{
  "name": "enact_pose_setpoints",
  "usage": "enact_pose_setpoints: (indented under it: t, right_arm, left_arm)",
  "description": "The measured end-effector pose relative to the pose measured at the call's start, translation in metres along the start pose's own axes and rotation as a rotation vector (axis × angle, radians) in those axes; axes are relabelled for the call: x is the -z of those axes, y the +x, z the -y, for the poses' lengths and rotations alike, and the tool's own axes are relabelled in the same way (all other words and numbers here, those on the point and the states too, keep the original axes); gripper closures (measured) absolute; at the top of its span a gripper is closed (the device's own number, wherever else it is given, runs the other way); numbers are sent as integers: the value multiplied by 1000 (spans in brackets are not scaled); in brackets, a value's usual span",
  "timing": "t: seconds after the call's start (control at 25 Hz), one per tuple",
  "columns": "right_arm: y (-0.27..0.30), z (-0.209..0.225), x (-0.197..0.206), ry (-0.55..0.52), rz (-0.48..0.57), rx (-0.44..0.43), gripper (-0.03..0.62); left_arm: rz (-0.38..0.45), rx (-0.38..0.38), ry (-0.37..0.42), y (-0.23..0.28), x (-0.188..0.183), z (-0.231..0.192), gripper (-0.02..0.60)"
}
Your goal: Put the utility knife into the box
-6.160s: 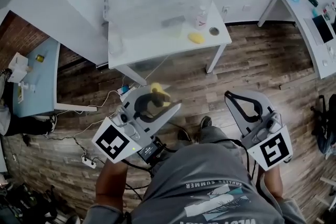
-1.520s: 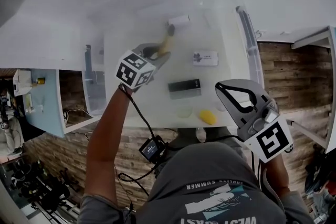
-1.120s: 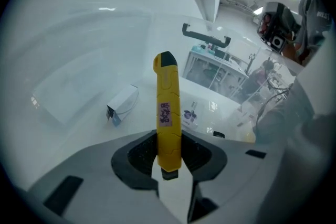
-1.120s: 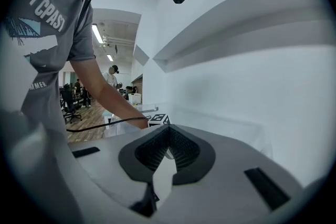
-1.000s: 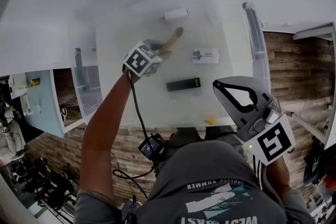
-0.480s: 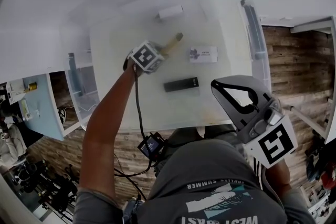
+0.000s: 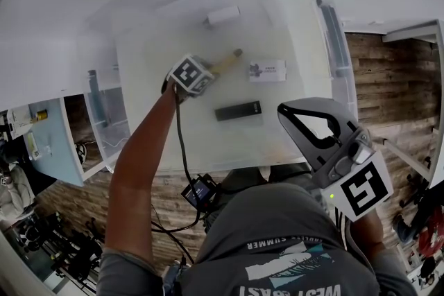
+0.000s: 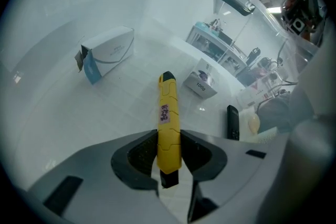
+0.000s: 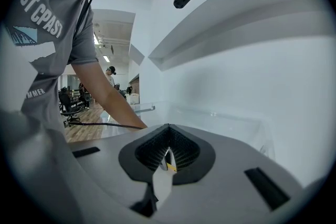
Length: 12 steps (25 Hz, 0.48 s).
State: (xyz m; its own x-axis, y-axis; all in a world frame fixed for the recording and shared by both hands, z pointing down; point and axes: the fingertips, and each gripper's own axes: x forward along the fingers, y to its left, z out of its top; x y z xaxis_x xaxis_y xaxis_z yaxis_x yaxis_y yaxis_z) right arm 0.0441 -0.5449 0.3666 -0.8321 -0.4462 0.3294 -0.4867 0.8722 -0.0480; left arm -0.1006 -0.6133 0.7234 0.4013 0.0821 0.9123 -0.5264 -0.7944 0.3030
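1. A white carton point(image 8: 107, 52) with a blue end flap lies on its side.
2. A small white packet point(image 8: 201, 85) marked "100g" lies well apart from the carton.
3. A black remote-like bar point(image 8: 232, 122) lies near the packet, not touching it.
4. Wood-plank floor point(image 7: 395, 86) shows at the right.

Clear box point(image 7: 149, 125) open at the top, bare floor along its left wall and near edge, white carton point(image 7: 223, 14) by the far wall, small packet point(image 7: 268, 71) and black bar point(image 7: 238, 111) toward the right wall, left gripper point(image 7: 210, 73) with knife point(image 7: 229, 60) filling the middle
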Motion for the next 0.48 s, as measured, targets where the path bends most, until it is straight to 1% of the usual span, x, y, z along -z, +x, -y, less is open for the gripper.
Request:
enact_pose_setpoints:
  t: [0.16,0.32,0.48]
  right_arm:
    - [-2,-2,-3,-1,3,-1,583]
    - [-4,-6,-10,-12,13,-7,583]
    - [-8,-14,-15,-24,29,-16,583]
  left_arm:
    - [7,-9,15,-9,0,3,451]
    - [39,-11,14,-27,0,10,451]
    - [62,-11,44,-45,-1,22,449]
